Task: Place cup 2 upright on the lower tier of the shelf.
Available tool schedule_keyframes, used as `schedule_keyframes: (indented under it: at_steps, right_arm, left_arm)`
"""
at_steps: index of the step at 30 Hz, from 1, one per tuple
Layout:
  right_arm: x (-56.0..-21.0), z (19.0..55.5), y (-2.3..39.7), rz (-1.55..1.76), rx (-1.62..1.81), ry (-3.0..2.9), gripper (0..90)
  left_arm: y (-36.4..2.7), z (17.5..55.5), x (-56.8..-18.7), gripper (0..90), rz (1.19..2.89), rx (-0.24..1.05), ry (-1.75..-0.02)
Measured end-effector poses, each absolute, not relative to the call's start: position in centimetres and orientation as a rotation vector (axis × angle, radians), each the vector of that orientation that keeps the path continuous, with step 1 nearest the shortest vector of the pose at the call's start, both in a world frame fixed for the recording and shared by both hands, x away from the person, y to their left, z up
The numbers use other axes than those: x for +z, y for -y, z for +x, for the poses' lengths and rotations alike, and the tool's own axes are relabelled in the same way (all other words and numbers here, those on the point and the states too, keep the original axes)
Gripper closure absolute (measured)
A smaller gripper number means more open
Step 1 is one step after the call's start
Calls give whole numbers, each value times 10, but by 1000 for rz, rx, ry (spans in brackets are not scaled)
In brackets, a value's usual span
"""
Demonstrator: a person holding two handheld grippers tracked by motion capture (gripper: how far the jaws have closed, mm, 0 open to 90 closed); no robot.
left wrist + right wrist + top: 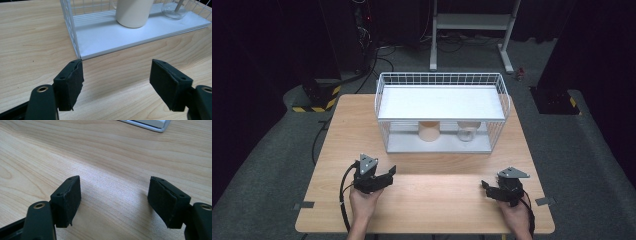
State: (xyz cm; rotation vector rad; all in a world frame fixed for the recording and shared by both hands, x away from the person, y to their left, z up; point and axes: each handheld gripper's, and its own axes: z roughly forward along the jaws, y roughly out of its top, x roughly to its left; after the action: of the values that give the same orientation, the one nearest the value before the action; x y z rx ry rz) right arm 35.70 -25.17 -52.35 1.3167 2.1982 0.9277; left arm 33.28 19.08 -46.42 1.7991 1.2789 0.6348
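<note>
Presently both grippers rest low over the surface [432, 200], jaws parted and holding nothing. Ahead of the left gripper [116, 82], inside the white wire rack [384, 107], stands the beige cup [133, 12]; the right gripper [113, 202] sits well apart from it.

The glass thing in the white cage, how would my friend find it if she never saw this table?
Start at the white wire rack at the far side of the wooden table. Look under its flat top shelf, onto the bottom tray, where two things stand side by side. The glass jar is the right one in the high view: clear and see-through, while the cream cup beside it is solid.
</note>
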Motion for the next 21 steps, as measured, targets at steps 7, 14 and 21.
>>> schedule_keyframes:
  at_steps: [7, 14, 21]
  right_arm:
    - [-523, 357, 252, 1315, 926, -2199, 267]
    - [-523, 357, 252, 1316, 928, -2198, 267]
    - [-523, 357, 252, 1316, 927, -2199, 267]
  left_arm:
    - [-193, 328, -467, 273, 1796, 642, -1287]
    - [-195, 324, -471, 272, 1799, 646, -1302]
    - [-197, 321, -477, 268, 1799, 649, -1308]
